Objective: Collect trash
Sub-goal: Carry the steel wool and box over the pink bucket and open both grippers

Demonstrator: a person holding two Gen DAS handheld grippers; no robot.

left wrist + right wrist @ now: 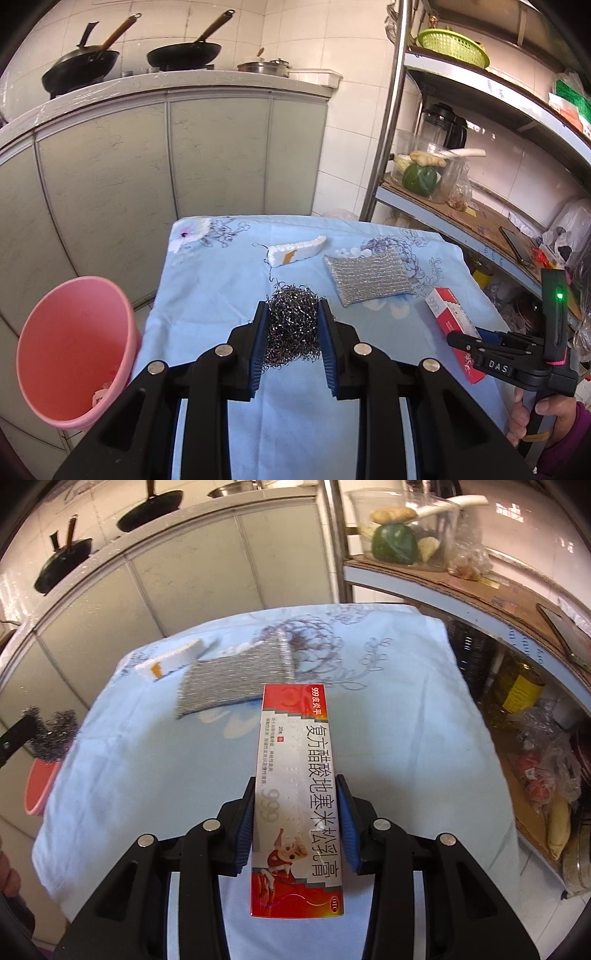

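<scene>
My left gripper (293,314) is shut on a ball of steel wool (291,325), held just above the blue cloth of the table (207,295). A pink bin (77,350) stands off the table's left edge, with some scraps at its bottom. My right gripper (297,794) is shut on a long red and white medicine box (295,786), lifted over the table; the same box (452,325) shows at the right of the left wrist view. A silver scouring pad (369,275) and a white foam piece (295,251) lie on the cloth further back.
Grey cabinets (110,177) with woks on the counter stand behind the table. A metal shelf rack (480,206) with vegetables, bags and cardboard runs along the right. A person's hand (543,417) holds the right gripper's handle.
</scene>
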